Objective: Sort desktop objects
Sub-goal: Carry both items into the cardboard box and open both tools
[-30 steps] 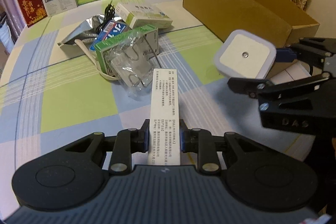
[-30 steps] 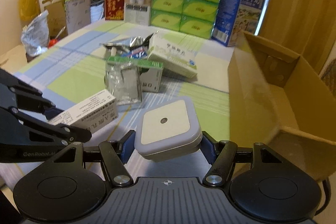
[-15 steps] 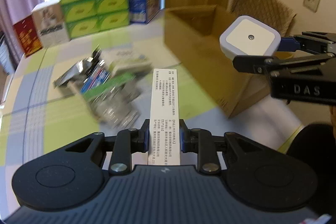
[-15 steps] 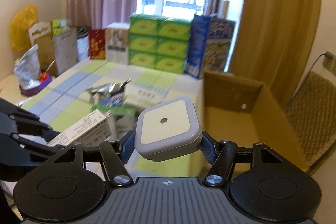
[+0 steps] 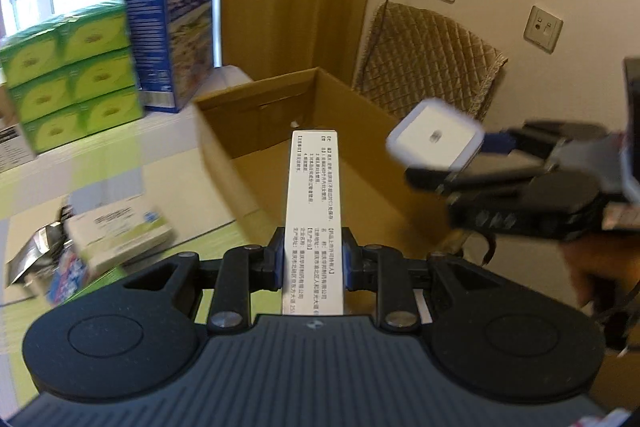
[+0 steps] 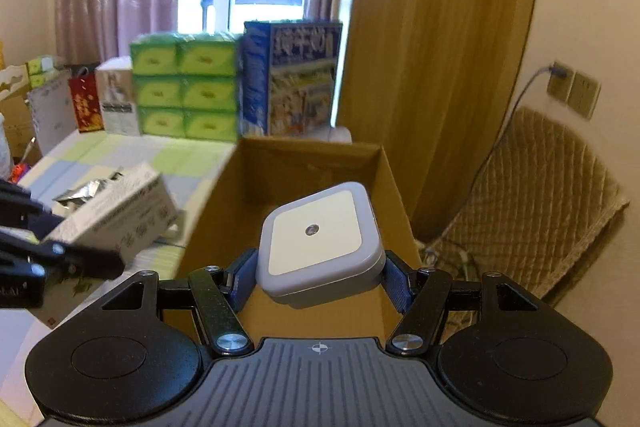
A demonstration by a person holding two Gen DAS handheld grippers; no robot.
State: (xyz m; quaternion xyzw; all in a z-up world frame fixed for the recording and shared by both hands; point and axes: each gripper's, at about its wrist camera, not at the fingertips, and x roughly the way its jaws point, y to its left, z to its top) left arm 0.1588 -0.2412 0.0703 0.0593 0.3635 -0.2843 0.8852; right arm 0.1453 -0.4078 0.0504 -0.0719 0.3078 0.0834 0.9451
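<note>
Both claws are now hovering over the cardboard box (image 6: 312,163) at frame centre, no longer above the table: left claw (image 5: 313,263) clamping the white carton (image 5: 313,211), right claw (image 6: 320,277) clamping the night light (image 6: 320,243), probably ready for dropping.

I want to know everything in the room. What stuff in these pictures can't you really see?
- Bottom of the cardboard box, right wrist view: partly hidden by the night light in the right gripper.
- Print on the white carton in the left gripper, left wrist view: too small to read.
- Clutter on the table, left wrist view: blurred, cut by the gripper body.
</note>
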